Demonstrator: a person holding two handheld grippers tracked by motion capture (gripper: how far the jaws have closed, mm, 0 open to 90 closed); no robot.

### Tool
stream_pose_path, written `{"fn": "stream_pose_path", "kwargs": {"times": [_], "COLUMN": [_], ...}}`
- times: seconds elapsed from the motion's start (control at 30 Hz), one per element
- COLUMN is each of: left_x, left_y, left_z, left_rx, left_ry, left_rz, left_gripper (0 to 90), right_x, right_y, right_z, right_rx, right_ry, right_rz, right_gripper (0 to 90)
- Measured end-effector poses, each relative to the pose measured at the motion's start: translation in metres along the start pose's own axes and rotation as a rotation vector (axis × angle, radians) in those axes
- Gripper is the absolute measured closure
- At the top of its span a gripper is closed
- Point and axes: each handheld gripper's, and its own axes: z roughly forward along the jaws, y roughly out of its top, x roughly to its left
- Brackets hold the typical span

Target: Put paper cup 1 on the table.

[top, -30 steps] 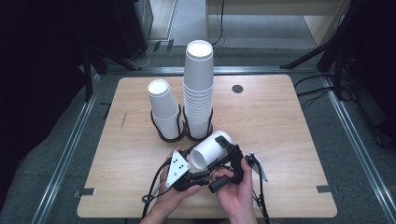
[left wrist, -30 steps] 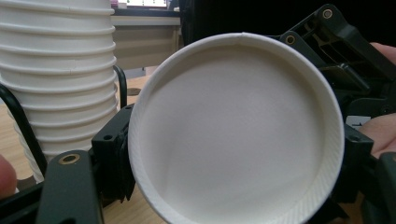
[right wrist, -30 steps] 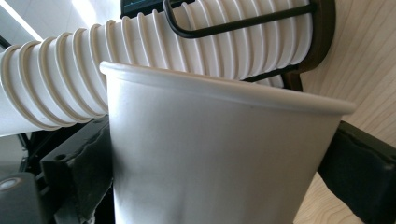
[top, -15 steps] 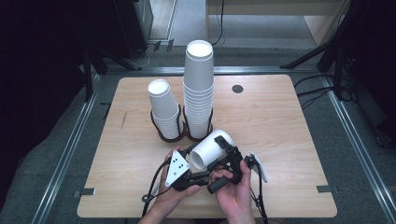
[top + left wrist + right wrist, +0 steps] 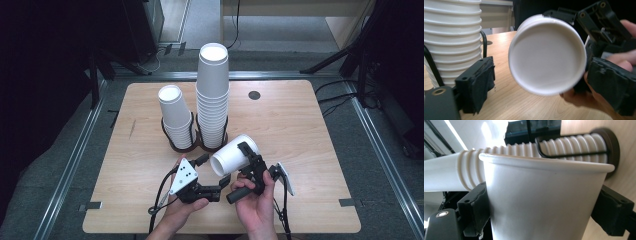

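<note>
Right gripper pinching loose paper cup, lower centre of high view.
Left gripper jaws just opening, spreading clear of cup base; cup lying sideways above table.

Wooden table, rounded corners, dark round plug near far edge. Two cup stacks in dark wire holders, side by side at middle: short stack left, tall stack right.

both grippers are black with taped jaws, grey three-cornered plates, brass-ringed screw holes and trailing black cables.
</note>
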Motion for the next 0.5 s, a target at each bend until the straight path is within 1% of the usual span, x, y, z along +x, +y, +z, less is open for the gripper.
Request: {"fn": "stream_pose_path", "kwargs": {"times": [0.07,0.13,0.2,0.23,0.27,0.3,0.33,0.37,0.43,0.5], "left_x": [0.001,0.004,0.007,0.008,0.009,0.01,0.012,0.013,0.015,0.016], "left_y": [0.0,0.0,0.0,0.0,0.0,0.0,0.0,-0.001,-0.002,-0.003], "left_z": [-0.001,-0.001,-0.002,-0.002,-0.003,-0.003,-0.003,-0.004,-0.004,-0.003], "left_rx": [0.003,0.011,0.017,0.019,0.02,0.02,0.022,0.024,0.031,0.035], "left_ry": [-0.003,-0.005,0.001,0.0,0.003,0.005,0.007,0.007,0.014,0.018], "left_rz": [-0.007,-0.017,-0.024,-0.024,-0.028,-0.029,-0.032,-0.034,-0.038,-0.046], "left_gripper": [7.4,0.3,0.3,0.3,0.3,0.3,0.3,0.3,0.3,0.3], "right_x": [0.004,0.008,0.014,0.017,0.018,0.02,0.022,0.025,0.028,0.031], "right_y": [0.003,0.006,0.01,0.013,0.014,0.016,0.018,0.021,0.023,0.027], "right_z": [-0.001,-0.002,-0.003,-0.003,-0.003,-0.004,-0.004,-0.004,-0.005,-0.006], "right_rx": [-0.015,-0.031,-0.058,-0.08,-0.087,-0.097,-0.099,-0.106,-0.118,-0.126], "right_ry": [0.009,0.015,0.008,0.01,0.009,0.007,0.01,0.014,0.01,0.003], "right_rz": [-0.023,-0.055,-0.111,-0.165,-0.186,-0.219,-0.228,-0.271,-0.327,-0.401], "right_gripper": [12.8,12.8,12.7,12.7,12.8,12.8,12.8,12.8,12.8,12.8]}}
